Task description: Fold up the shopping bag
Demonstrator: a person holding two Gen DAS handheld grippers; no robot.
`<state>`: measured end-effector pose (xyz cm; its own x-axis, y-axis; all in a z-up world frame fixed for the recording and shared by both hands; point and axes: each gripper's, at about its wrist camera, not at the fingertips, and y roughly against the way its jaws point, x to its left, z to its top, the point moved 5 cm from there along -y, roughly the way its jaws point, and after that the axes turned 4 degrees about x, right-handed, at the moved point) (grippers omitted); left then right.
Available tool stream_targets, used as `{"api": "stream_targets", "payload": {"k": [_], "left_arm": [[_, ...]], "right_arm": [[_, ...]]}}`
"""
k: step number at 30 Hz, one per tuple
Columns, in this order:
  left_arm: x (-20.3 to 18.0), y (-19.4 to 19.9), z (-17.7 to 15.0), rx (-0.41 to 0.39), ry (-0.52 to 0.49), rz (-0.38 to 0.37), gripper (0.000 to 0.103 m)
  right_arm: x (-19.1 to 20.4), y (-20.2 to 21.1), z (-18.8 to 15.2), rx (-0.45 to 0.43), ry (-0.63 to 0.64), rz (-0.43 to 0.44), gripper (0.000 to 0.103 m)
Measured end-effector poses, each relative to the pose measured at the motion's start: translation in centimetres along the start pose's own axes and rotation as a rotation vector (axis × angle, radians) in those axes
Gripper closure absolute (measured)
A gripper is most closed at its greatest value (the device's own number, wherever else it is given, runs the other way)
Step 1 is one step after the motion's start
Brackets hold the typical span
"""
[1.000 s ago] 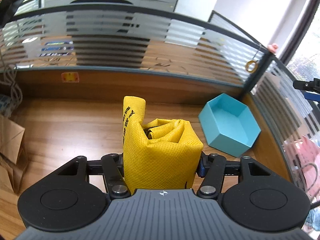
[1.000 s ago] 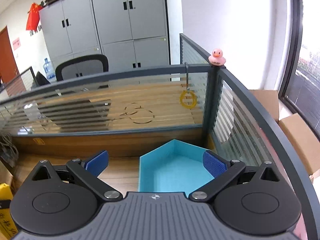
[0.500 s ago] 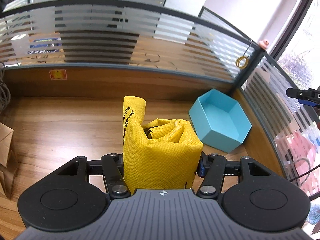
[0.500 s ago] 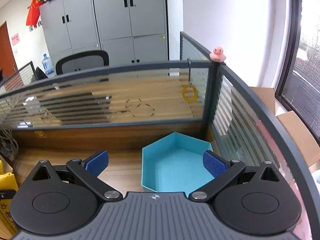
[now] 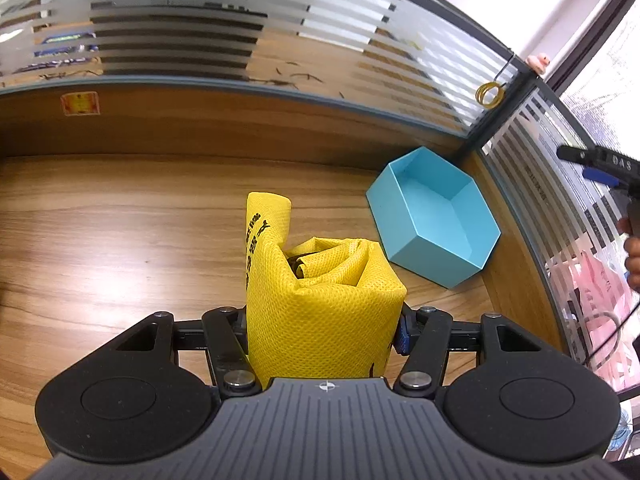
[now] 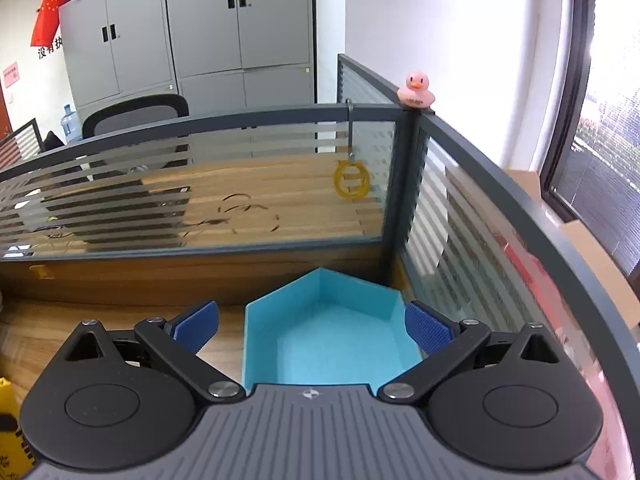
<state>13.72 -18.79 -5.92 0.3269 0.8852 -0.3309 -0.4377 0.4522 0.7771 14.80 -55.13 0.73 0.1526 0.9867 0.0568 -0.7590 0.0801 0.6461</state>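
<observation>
Presently catalogued: one yellow shopping bag (image 5: 320, 320) of woven-textured fabric with dark printed characters, folded into a thick bundle and clamped between the two fingers of the left hand-held gripper (image 5: 323, 330), whose jaws stood fairly wide, pressed against the bundle's two sides. One narrower rolled end of the bag rose above the rest at its left; loose folds showed in the open top. The bundle was held over a wood-grain bench (image 5: 120, 240), not visibly touching it. One light-blue hexagonal box (image 5: 434, 216), open-topped and empty, sat on the bench near the far right corner, apart from the bag. One right hand-held gripper (image 6: 312, 326), jaws spread wide with nothing between its blue pads (image 6: 426, 330), hovered above and just before the same box (image 6: 324, 344); a yellow sliver of the bag (image 6: 10, 420) entered at the lower left edge of the right wrist view. One striped glass partition (image 5: 240, 40) with grey framing enclosed the bench at the back and right. One pink rubber duck (image 6: 416, 90) was perched on the partition's corner post; one yellow ring (image 6: 350, 178) hung from a hook on its top rail. Grey cabinets (image 6: 200, 28) and a black office chair (image 6: 136, 114) stood beyond.
</observation>
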Motion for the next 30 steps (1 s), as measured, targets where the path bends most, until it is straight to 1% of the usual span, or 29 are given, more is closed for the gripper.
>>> {"api": "stream_targets", "payload": {"k": [1, 3, 5, 6, 8, 9, 11, 12, 14, 16, 17, 22, 24, 25, 27, 30], "left_arm": [[-0.1, -0.4, 0.2, 0.006, -0.003, -0.001, 0.043], [-0.2, -1.2, 0.8, 0.018, -0.010, 0.002, 0.043], [-0.3, -2.1, 1.4, 0.030, -0.016, 0.005, 0.043], [-0.4, -2.5, 1.6, 0.036, -0.019, 0.006, 0.043], [-0.5, -3.2, 2.1, 0.046, -0.023, 0.008, 0.043], [-0.6, -3.6, 2.4, 0.051, -0.024, 0.008, 0.043], [-0.7, -4.4, 2.9, 0.061, -0.026, 0.010, 0.043], [-0.7, -4.8, 3.1, 0.067, -0.026, 0.008, 0.043], [-0.8, -5.6, 3.4, 0.082, -0.027, 0.006, 0.043], [-0.8, -6.4, 3.8, 0.099, -0.028, 0.004, 0.043], [-0.9, -6.7, 3.9, 0.106, -0.029, 0.005, 0.043], [-1.0, -8.3, 4.6, 0.133, -0.032, 0.006, 0.042], [-1.0, -8.7, 4.8, 0.139, -0.029, 0.006, 0.043], [-1.0, -8.9, 4.8, 0.141, -0.028, 0.007, 0.042], [-1.0, -9.2, 4.9, 0.147, -0.027, 0.008, 0.042], [-1.0, -9.7, 5.0, 0.154, -0.024, 0.010, 0.042]], "right_arm": [[-0.1, -0.6, 0.4, -0.002, 0.004, 0.000, 0.008], [-0.5, -1.9, 1.4, -0.007, 0.010, 0.000, 0.018], [-0.9, -3.3, 2.4, -0.012, 0.012, -0.001, 0.022], [-1.0, -3.8, 2.7, -0.014, 0.013, -0.002, 0.028], [-1.2, -4.8, 3.3, -0.016, 0.022, -0.005, 0.032], [-1.4, -5.4, 3.8, -0.018, 0.027, -0.009, 0.037], [-1.8, -6.7, 4.6, -0.023, 0.035, -0.023, 0.042], [-2.0, -7.4, 5.1, -0.026, 0.036, -0.033, 0.049], [-2.5, -8.7, 5.9, -0.025, 0.035, -0.047, 0.057], [-3.0, -9.8, 6.5, -0.023, 0.031, -0.057, 0.063], [-3.3, -10.4, 6.9, -0.021, 0.029, -0.063, 0.071], [-4.6, -12.6, 8.8, -0.027, 0.038, -0.102, 0.079], [-4.8, -13.2, 9.3, -0.026, 0.046, -0.109, 0.089], [-5.0, -13.4, 9.5, -0.025, 0.049, -0.110, 0.091], [-5.3, -14.2, 9.9, -0.022, 0.051, -0.108, 0.094], [-5.5, -15.2, 10.7, -0.020, 0.055, -0.100, 0.095]]}}
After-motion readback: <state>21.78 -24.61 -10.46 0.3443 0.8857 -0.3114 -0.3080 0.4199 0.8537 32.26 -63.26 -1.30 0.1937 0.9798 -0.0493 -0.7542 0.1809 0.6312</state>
